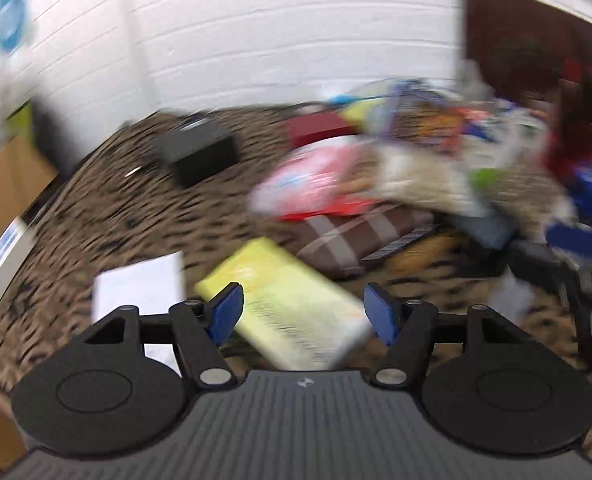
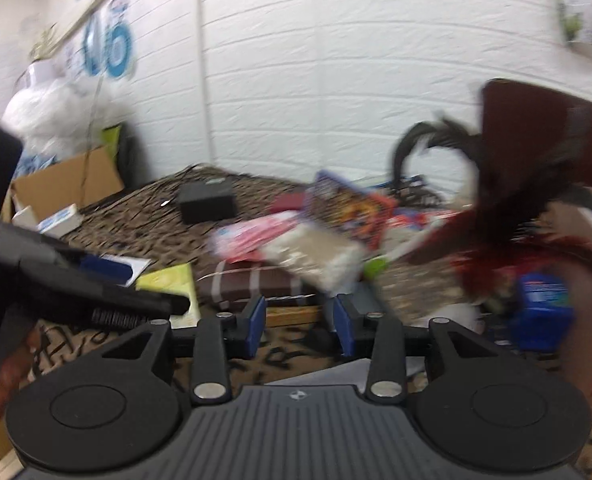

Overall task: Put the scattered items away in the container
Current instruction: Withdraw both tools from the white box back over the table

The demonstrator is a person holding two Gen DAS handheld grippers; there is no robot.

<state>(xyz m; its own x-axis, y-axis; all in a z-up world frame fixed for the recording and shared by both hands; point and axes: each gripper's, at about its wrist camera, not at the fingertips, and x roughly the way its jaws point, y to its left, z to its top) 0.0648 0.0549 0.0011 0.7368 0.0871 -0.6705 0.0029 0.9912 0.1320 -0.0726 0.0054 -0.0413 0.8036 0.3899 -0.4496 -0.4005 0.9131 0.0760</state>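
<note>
Both views are motion-blurred. My left gripper (image 1: 304,312) is open and empty above a yellow-green flat pack (image 1: 291,304) that lies on the leopard-print cloth (image 1: 115,208); the pack sits between and beyond the blue fingertips (image 1: 227,312). My right gripper (image 2: 298,322) is open and empty above the cloth. The left gripper also shows in the right wrist view (image 2: 95,284), over the yellow-green pack (image 2: 175,284). A heap of scattered items lies behind: a pink packet (image 1: 308,176), a brown checked pouch (image 1: 356,236), a beige packet (image 2: 316,260), a colourful packet (image 2: 348,208).
A black box (image 1: 199,152) sits far left on the cloth. A white sheet (image 1: 139,288) lies by the left gripper. A cardboard box (image 2: 63,188) stands at the left edge. A dark red feathered thing (image 2: 516,220) and a blue box (image 2: 544,308) are at the right. A white brick wall is behind.
</note>
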